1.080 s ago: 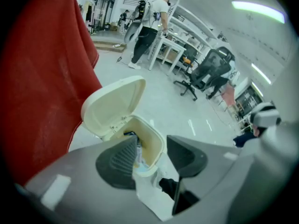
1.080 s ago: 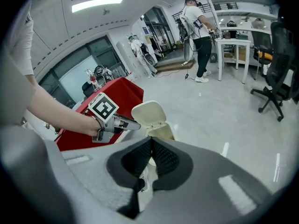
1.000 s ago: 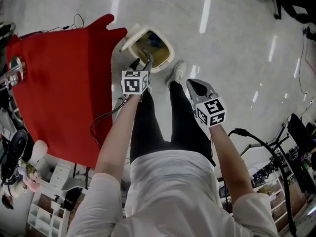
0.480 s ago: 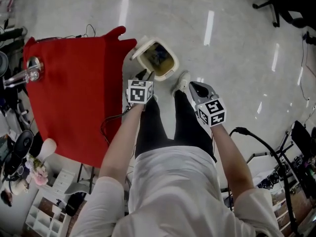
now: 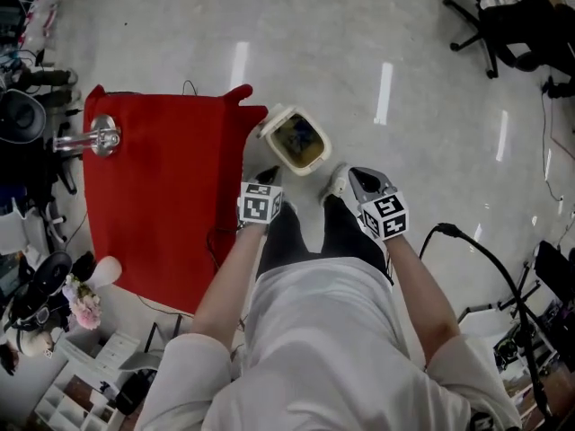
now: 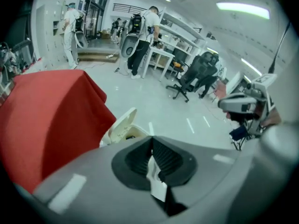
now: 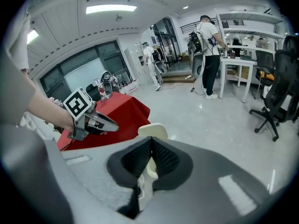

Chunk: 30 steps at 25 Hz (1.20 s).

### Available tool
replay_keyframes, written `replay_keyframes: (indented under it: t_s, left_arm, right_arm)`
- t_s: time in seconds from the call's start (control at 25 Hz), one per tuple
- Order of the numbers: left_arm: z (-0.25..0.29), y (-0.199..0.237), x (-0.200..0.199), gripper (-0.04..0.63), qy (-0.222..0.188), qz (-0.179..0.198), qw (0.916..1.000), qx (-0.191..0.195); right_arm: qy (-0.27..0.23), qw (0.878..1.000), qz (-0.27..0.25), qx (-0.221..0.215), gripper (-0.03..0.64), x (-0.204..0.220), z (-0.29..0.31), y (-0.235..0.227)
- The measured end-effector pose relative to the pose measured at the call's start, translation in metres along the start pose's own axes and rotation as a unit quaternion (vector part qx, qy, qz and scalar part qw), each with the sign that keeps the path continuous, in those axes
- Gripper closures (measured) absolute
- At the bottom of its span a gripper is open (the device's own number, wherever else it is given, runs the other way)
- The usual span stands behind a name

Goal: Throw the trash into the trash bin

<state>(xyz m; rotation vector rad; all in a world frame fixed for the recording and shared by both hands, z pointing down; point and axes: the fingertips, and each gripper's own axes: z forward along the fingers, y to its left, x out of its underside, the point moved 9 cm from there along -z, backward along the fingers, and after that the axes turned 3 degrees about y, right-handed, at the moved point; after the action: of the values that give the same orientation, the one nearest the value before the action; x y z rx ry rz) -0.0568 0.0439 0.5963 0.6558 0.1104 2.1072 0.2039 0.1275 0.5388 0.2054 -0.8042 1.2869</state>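
Lifted clear of the trash bin [image 5: 272, 126] beside the red bench's [image 5: 162, 196] corner, left gripper [image 5: 267, 178] jaws have just been closing and meet empty; right gripper [image 5: 355, 174] jaws are together; open floor [image 5: 404, 52] lies beyond.

My cream trash bin [image 5: 305, 166] stands on the floor [image 5: 404, 43] just beside the red-draped surface [image 5: 162, 196], lid flipped open.

Two grippers are showing: the left gripper [image 5: 267, 177] and the right gripper [image 5: 360, 180]. Each is carrying one marker cube, so that's two, the left cube [image 5: 260, 206] and the right cube [image 5: 384, 216]. One trash bin [image 6: 117, 127] is standing on the floor, its one lid hanging open. One red cloth [image 5: 162, 196] is lying beside it, with one shiny metal piece [image 5: 95, 139] resting at its edge. One black office chair [image 5: 492, 23] is sitting top right in the head view. Two people are standing far back in the right gripper view: one person [image 7: 208, 41] and another person [image 7: 150, 55].
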Motion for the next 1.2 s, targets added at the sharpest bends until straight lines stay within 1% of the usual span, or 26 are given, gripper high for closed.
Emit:
replay_keyframes:
  t_s: [0.24,0.56,0.8,1.2]
  left_arm:
    - [-0.050,-0.012,0.004,0.589,-0.016,0.006,0.9998,0.008]
    - [-0.103,-0.019,0.006,0.589,-0.057,0.004,0.9974,0.045]
    - [-0.128,-0.021,0.010,0.589,-0.077,0.006,0.9957,0.050]
    - [-0.145,-0.016,0.013,0.589,-0.092,0.003,0.9942,0.057]
  right_arm:
    - [-0.001,1.000,-0.005,-0.005,0.617,-0.005,-0.022,0.020]
    - [-0.013,0.999,-0.019,-0.023,0.618,-0.025,-0.038,0.049]
    - [-0.014,0.999,-0.037,-0.035,0.618,-0.029,-0.047,0.061]
    - [-0.020,0.998,-0.034,-0.044,0.618,-0.034,-0.048,0.075]
